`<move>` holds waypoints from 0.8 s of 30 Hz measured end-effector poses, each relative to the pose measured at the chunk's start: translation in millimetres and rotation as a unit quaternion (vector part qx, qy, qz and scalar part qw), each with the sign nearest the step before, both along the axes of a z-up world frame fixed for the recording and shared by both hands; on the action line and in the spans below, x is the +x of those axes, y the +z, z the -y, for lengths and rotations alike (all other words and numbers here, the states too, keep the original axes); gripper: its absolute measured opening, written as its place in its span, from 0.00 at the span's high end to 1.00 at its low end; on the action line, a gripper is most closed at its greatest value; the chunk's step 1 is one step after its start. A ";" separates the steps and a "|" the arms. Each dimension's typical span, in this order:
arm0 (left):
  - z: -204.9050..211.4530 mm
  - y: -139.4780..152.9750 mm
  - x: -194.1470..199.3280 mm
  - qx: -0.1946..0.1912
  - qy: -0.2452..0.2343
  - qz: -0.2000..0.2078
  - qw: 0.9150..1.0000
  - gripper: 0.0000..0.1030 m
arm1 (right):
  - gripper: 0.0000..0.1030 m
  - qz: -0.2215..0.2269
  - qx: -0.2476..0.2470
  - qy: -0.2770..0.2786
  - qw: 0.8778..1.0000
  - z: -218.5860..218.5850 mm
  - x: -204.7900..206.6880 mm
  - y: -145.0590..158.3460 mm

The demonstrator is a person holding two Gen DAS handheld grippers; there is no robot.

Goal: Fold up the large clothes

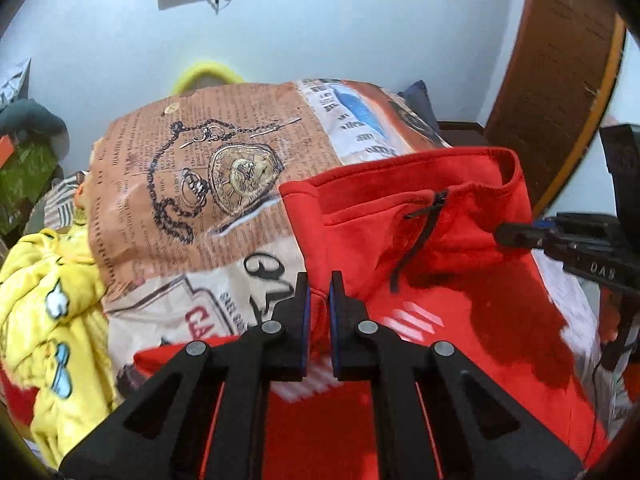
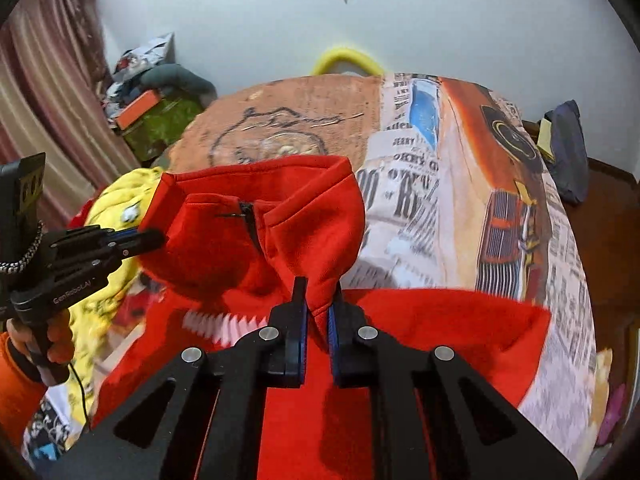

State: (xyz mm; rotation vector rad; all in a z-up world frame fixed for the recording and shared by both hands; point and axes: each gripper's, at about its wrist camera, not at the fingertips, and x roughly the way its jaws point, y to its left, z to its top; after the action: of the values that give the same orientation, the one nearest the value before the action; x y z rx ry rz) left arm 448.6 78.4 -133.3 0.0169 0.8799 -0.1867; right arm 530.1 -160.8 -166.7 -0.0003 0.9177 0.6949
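Observation:
A red zip-neck sweatshirt (image 1: 460,248) with white stripes on the chest is held up over the bed; it also shows in the right wrist view (image 2: 248,240). My left gripper (image 1: 319,284) is shut on the garment's left shoulder edge. My right gripper (image 2: 319,292) is shut on the other shoulder edge. Each gripper shows in the other's view: the right one (image 1: 504,234) at the collar's right side, the left one (image 2: 154,238) at its left side. The collar stands up between them, zip partly open. The lower body of the garment hangs under the grippers.
The bed has a newspaper-print cover (image 1: 208,168), also in the right wrist view (image 2: 460,200). A yellow garment (image 1: 52,320) lies heaped at the bed's left side. Clutter and a green box (image 2: 160,128) stand by the curtain. A wooden door (image 1: 560,60) is at right.

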 end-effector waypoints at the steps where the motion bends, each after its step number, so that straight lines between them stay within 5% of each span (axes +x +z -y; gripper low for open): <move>1: 0.0 1.2 -10.4 0.003 -0.003 0.002 1.000 0.93 | 0.93 0.002 0.001 0.000 1.000 1.5 -7.4 1.2; 12: 0.3 -55.4 -99.1 0.010 -0.009 -0.049 0.999 0.93 | 0.92 -0.049 -0.006 0.016 0.999 16.9 -83.6 -39.7; 16: 5.5 -85.8 -117.0 0.043 -0.015 -0.072 0.996 0.92 | 0.92 -0.068 -0.024 0.022 0.997 14.7 -97.0 -60.3; 24: 1.3 -117.8 -152.4 0.051 -0.019 -0.116 0.992 0.89 | 0.84 -0.083 -0.048 0.013 0.995 29.5 -113.2 -71.7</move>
State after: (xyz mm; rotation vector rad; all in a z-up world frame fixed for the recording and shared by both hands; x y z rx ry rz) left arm 296.2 77.0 -251.1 0.1087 1.1205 -0.1827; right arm 416.9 -190.4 -238.3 -0.0397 1.1107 0.6817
